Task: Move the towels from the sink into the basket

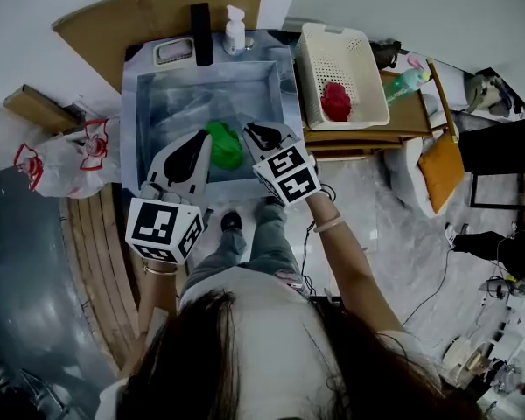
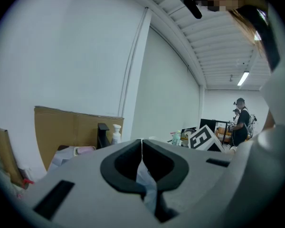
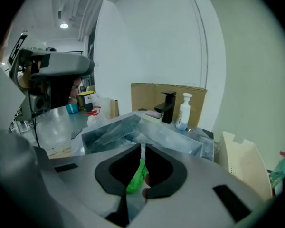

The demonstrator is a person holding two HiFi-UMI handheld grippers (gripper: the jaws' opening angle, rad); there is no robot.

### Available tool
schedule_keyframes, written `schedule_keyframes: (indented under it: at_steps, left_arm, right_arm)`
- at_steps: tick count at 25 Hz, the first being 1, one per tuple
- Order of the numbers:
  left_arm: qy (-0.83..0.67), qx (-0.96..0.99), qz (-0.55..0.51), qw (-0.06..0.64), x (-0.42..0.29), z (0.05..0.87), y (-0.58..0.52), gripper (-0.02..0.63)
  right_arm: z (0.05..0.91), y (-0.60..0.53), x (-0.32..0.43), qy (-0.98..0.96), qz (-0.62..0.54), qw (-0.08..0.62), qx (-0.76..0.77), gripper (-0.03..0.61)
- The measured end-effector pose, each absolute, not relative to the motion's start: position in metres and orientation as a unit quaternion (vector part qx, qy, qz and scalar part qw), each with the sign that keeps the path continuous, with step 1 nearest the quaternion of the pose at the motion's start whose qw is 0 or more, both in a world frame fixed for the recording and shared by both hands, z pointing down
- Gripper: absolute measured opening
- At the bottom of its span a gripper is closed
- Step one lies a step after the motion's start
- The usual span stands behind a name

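A green towel (image 1: 223,144) hangs at the front of the steel sink (image 1: 149,90), between my two grippers. My right gripper (image 1: 250,132) is shut on it; in the right gripper view the green towel (image 3: 136,177) bunches in the hollow behind the closed fingertips (image 3: 142,149). My left gripper (image 1: 203,138) sits just left of the towel, over the sink's front edge. Its jaws (image 2: 141,148) meet, with only a pale strip showing in the gap. The white basket (image 1: 313,55) stands right of the sink with a red towel (image 1: 335,101) inside.
A black faucet (image 1: 201,33), a white pump bottle (image 1: 235,29) and a soap dish (image 1: 174,52) line the sink's back edge. Cardboard (image 1: 149,11) leans behind. A plastic bag (image 1: 66,160) lies left. The basket rests on a wooden stand (image 1: 411,112). People (image 2: 240,120) stand far off.
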State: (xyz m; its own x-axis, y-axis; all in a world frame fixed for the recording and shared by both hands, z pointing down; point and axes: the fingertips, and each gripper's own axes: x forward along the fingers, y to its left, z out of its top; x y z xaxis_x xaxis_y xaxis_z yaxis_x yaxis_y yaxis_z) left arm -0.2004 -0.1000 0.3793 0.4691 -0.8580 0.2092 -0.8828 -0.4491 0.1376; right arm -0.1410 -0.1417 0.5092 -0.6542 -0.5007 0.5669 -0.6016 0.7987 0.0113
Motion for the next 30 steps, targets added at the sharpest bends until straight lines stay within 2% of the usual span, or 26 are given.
schedule_keyframes:
  at_steps: [12,30]
  left_arm:
    - [-0.550,0.823,0.055,0.130,-0.238,0.396,-0.103,0.009]
    - [-0.586,0.792,0.062,0.160,-0.275,0.428,-0.099,0.009]
  right_arm:
    - [0.564,-0.138,-0.182,-0.904,0.091,0.355,0.221,0.057]
    - [0.652,-0.137,-0.212,-0.869,0.084,0.472,0.119,0.163]
